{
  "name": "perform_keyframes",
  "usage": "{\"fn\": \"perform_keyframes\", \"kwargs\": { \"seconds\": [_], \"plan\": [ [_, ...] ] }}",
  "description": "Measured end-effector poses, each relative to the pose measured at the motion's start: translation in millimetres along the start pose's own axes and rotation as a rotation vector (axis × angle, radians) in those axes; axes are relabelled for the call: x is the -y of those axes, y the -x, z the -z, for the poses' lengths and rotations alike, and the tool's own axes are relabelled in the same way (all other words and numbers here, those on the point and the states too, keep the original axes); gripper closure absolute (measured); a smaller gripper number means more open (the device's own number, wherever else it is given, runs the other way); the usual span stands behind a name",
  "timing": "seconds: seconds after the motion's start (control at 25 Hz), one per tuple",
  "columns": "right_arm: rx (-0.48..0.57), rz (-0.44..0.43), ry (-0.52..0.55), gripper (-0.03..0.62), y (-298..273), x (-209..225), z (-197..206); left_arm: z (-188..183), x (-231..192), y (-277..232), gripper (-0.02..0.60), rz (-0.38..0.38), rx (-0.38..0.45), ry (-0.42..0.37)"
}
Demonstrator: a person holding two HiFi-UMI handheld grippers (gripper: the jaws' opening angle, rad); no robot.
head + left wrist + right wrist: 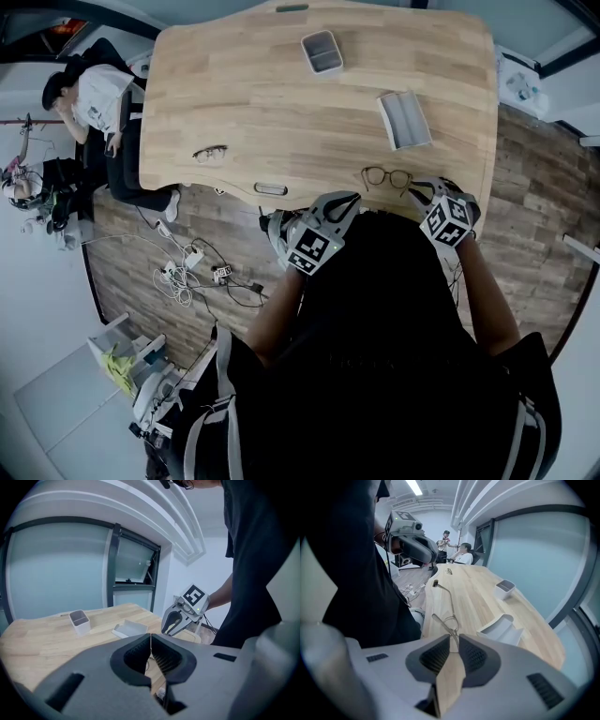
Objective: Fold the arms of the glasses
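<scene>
The right gripper [453, 639] has its jaws almost shut. They pinch the near end of the glasses [446, 620]. The glasses lie at the near edge of the table [262, 103], close to its right corner. Their arms are open.

The left gripper [150, 638] has its jaws shut tight, with nothing in them. It hangs at the near edge of the table, just to the left of the glasses, and does not touch them.

The table is light wood. An open grey case [404, 119] lies near the right edge. A small grey box [322, 51] stands near the far edge. A second pair of glasses [210, 154] lies near the left edge.

A person [94, 98] sits at the far left corner. The floor [534, 187] is dark wood, and white cables [192, 272] lie on it. Big windows with dark frames [112, 569] stand behind the table.
</scene>
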State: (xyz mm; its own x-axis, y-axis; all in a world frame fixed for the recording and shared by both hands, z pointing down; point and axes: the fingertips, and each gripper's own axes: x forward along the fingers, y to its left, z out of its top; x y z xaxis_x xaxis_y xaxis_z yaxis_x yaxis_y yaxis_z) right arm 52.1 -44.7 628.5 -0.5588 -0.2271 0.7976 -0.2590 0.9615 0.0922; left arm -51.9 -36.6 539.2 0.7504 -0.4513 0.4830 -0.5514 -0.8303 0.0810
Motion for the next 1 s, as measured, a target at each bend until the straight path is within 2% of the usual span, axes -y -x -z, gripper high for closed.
{"fn": "perform_keyframes", "kwargs": {
  "seconds": [0.16, 0.48, 0.8, 1.0],
  "plan": [
    [-0.010, 0.002, 0.002, 0.554, -2.0, 3.4, 1.5, 1.9, 2.9, 2.9, 0.563, 0.002, -0.007, -0.002],
    [-0.028, -0.067, 0.063, 0.557, -16.6, -1.9, -4.7, 5.6, -4.1, 3.8, 0.563, -0.015, -0.013, 0.010],
    [-0.059, -0.075, 0.150, 0.557, -30.7, 0.5, -17.0, 10.7, -9.9, 5.7, 0.563, -0.033, -0.014, 0.033],
    [-0.094, -0.124, 0.240, 0.557, -43.9, 2.5, -30.8, 14.1, -12.9, 8.5, 0.563, -0.051, -0.017, 0.050]
  ]
}}
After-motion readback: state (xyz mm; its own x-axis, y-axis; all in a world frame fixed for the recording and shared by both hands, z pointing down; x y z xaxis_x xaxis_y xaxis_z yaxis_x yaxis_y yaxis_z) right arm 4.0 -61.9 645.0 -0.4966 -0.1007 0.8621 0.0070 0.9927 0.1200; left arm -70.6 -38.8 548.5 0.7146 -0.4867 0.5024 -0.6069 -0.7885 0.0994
